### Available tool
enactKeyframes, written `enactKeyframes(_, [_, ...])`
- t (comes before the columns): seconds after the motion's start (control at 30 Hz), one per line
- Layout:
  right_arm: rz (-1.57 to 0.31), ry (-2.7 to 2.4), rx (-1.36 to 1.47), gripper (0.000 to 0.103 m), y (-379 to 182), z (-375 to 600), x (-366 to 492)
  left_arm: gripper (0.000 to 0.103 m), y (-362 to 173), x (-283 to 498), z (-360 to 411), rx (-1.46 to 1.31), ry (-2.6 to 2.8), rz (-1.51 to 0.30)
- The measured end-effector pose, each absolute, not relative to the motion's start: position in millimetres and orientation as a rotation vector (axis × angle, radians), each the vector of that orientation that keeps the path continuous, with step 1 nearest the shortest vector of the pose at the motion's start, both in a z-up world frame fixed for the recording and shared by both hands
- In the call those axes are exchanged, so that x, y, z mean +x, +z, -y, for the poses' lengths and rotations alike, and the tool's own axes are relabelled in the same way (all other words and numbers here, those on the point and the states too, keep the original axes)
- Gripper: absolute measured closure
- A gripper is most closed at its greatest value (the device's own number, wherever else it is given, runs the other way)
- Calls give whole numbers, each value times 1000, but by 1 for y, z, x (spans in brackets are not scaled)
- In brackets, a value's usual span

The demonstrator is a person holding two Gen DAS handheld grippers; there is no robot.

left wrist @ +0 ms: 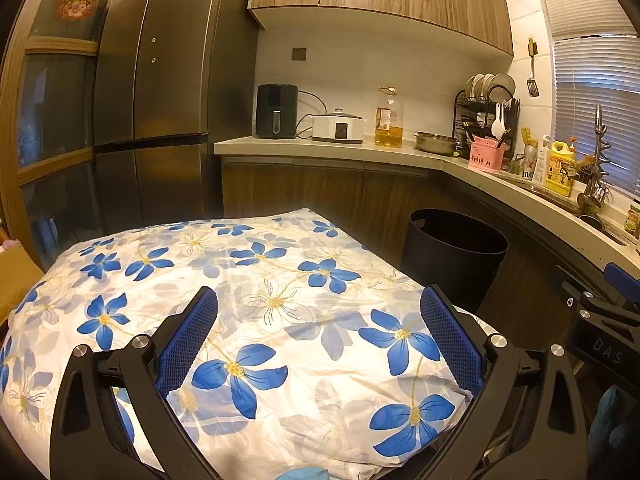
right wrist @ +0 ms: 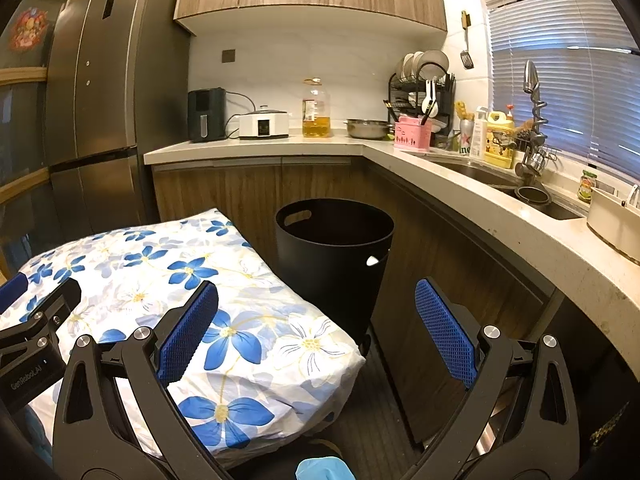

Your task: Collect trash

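Grippers first: the left gripper (left wrist: pixel 318 328) hangs over the flowered cloth (left wrist: pixel 256 304) with its blue pads wide apart and nothing between them, and the right gripper (right wrist: pixel 316 324) is just as wide and empty, poised past the cloth's right edge above the dark floor (right wrist: pixel 368 412). No trash shows on the cloth in either view, so this looks like either the very start, before anything is found, or the end, with the surface already cleared; the pictures do not settle which. A bit of blue stuff (right wrist: pixel 324 468) at the bottom edge is too cut off to name. If anything is left to pick up, the next move calls for finding it first, then carrying it to the black bin (right wrist: pixel 334 256), which stands open just beyond the cloth's far right corner, against the wooden cabinets. Behind it runs the counter (right wrist: pixel 256 146) with an air fryer (right wrist: pixel 206 114), cooker, oil bottle (right wrist: pixel 316 110) and dish rack; the sink (right wrist: pixel 496 176) sits under the blinds, and a tall fridge (left wrist: pixel 156 80) stands at left.
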State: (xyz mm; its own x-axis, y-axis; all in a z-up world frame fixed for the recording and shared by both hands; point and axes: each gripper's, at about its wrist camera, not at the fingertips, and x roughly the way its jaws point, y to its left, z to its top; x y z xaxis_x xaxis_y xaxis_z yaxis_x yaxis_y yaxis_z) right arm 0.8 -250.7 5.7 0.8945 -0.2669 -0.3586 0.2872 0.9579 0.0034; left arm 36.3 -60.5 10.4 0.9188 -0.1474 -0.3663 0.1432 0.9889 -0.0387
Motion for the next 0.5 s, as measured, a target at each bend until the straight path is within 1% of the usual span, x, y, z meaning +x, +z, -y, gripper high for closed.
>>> enactKeyframes(0.5, [-368, -275, 54, 6, 5, 245, 1, 6, 12, 34, 57, -4, -133, -378])
